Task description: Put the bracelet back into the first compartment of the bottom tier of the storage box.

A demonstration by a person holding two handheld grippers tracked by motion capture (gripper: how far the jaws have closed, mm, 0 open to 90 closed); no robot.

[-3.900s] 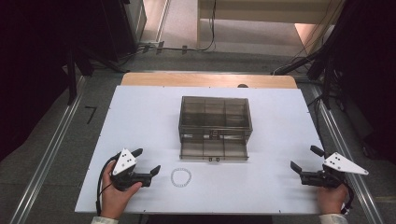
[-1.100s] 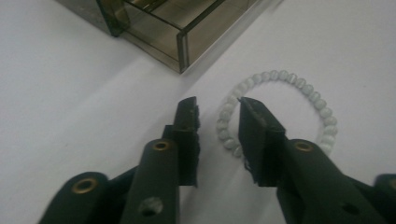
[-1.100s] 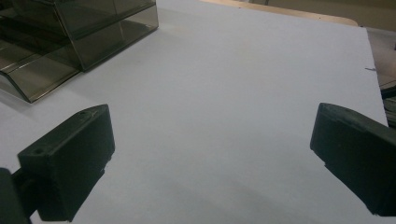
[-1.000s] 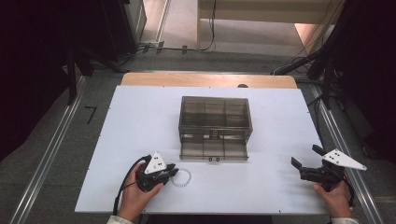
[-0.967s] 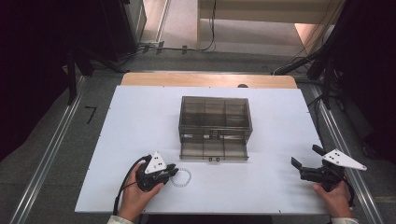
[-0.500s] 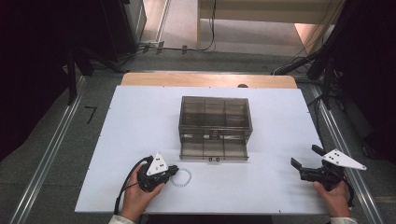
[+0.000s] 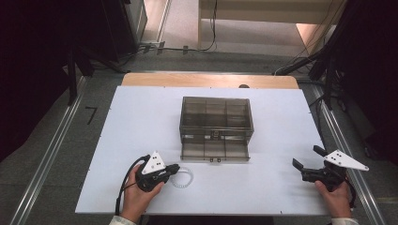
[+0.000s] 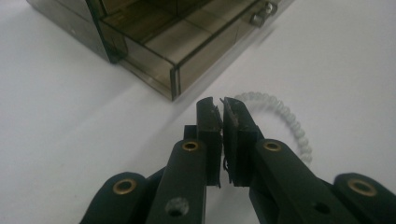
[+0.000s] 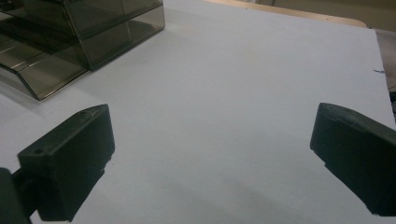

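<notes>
Near the front edge of the table (image 7: pixel 117 122), the left gripper (image 8: pixel 222 106) pinches the white bead bracelet (image 8: pixel 285 122) beside the smoky drawer box (image 7: pixel 216 126). Its jaws have just closed. Far right, the right gripper (image 7: pixel 307 159) rests spread wide

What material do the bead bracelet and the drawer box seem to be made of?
Bracelet: small round whitish beads, milky and slightly glossy, probably plastic or glass; I cannot tell which. Box: smoky see-through panels with sharp, shiny edges, likely hard plastic such as acrylic.
</notes>
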